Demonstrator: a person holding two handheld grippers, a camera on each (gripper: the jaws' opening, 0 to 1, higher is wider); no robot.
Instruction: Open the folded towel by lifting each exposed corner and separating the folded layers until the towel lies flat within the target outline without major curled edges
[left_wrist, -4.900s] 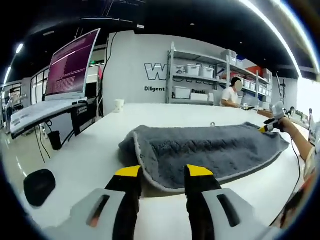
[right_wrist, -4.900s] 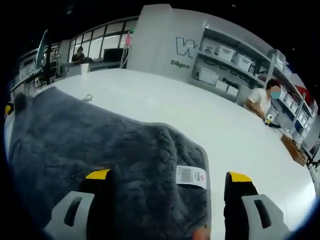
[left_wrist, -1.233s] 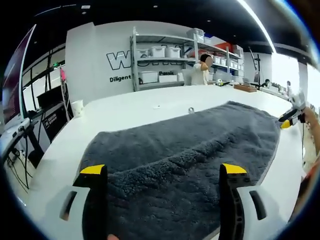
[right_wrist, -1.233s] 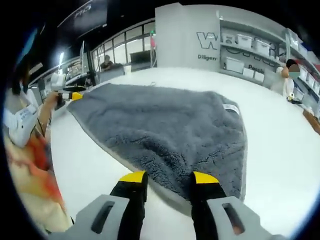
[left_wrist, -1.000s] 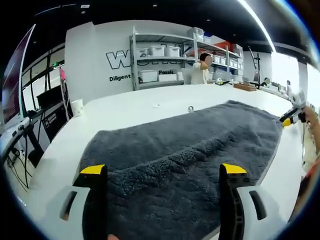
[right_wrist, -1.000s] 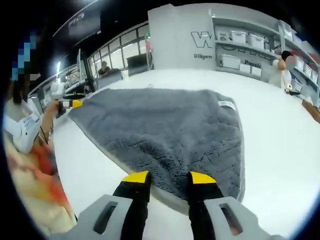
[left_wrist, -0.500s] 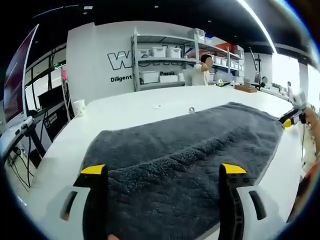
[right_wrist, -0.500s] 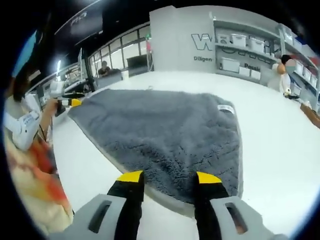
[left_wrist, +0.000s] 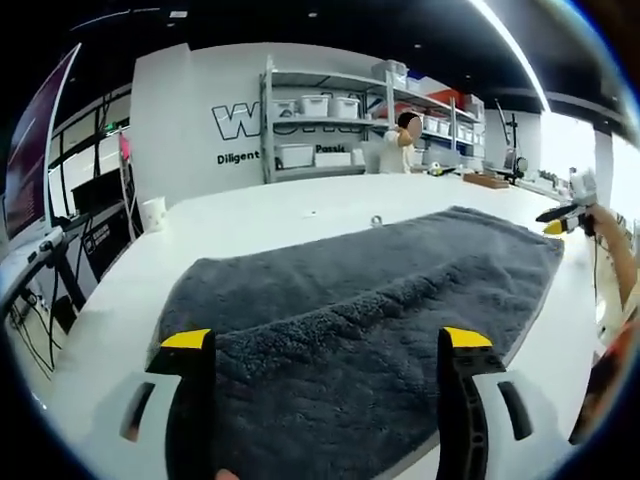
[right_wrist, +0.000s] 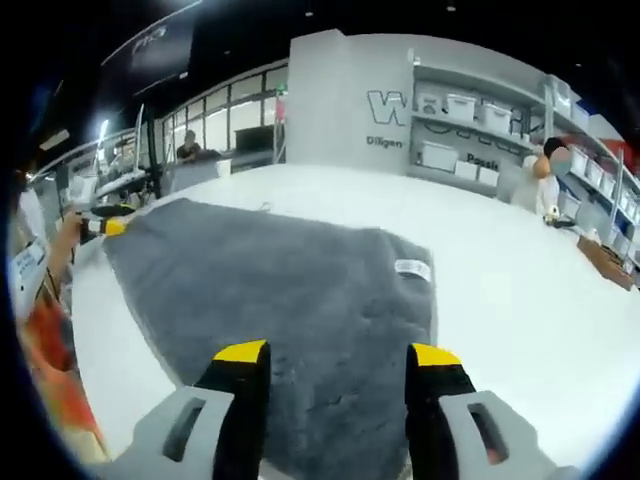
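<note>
A grey fluffy towel (left_wrist: 360, 290) lies spread out on the white table (left_wrist: 260, 215). My left gripper (left_wrist: 327, 345) hovers over its near end, jaws wide apart, with only pile showing between them. My right gripper (right_wrist: 336, 355) is open too, over the opposite end of the towel (right_wrist: 270, 290), nothing clamped. A white label (right_wrist: 412, 268) lies near the towel's right edge. In the left gripper view my right gripper (left_wrist: 555, 220) appears at the far right, in a hand, past the towel's far corner. In the right gripper view the left gripper (right_wrist: 105, 226) appears at the far left corner.
A paper cup (left_wrist: 153, 213) and a small metal item (left_wrist: 376, 220) sit on the table beyond the towel. Shelves with white bins (left_wrist: 320, 135) line the back wall, and a person (right_wrist: 545, 180) stands beside them. A monitor (left_wrist: 30, 150) stands off the table's left side.
The right gripper's jaws have spread apart and it has moved forward over the towel's end. The left gripper has stayed open and nearly still. The towel lies as before.
</note>
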